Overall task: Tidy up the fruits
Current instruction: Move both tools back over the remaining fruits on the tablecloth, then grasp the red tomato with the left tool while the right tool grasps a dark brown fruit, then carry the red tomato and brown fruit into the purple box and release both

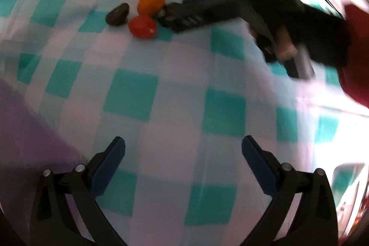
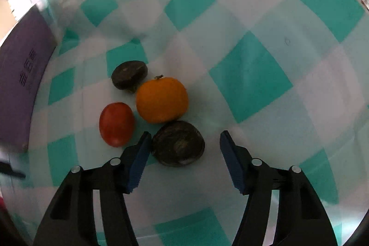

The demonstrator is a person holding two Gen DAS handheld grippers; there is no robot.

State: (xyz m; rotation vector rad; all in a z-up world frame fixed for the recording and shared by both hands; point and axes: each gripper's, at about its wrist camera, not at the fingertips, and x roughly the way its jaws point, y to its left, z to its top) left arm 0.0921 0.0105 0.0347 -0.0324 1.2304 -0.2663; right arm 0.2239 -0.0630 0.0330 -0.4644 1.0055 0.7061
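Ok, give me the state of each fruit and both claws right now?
Left claw: open, empty, above the checked cloth, apart from the fruits.
Right claw: open, its fingers either side of the near dark fruit, not closed on it.
Orange: resting on the cloth, stem up.
Red fruit: lying loose, left of the orange.
Far dark fruit: lying loose behind the orange.

Teal-and-white checked tablecloth (image 2: 249,75), purple box (image 2: 20,84) alongside

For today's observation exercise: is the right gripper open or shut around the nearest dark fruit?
Open. The right gripper has both pads spread, with the dark fruit lying between them, close to the left pad and clear of the right one.
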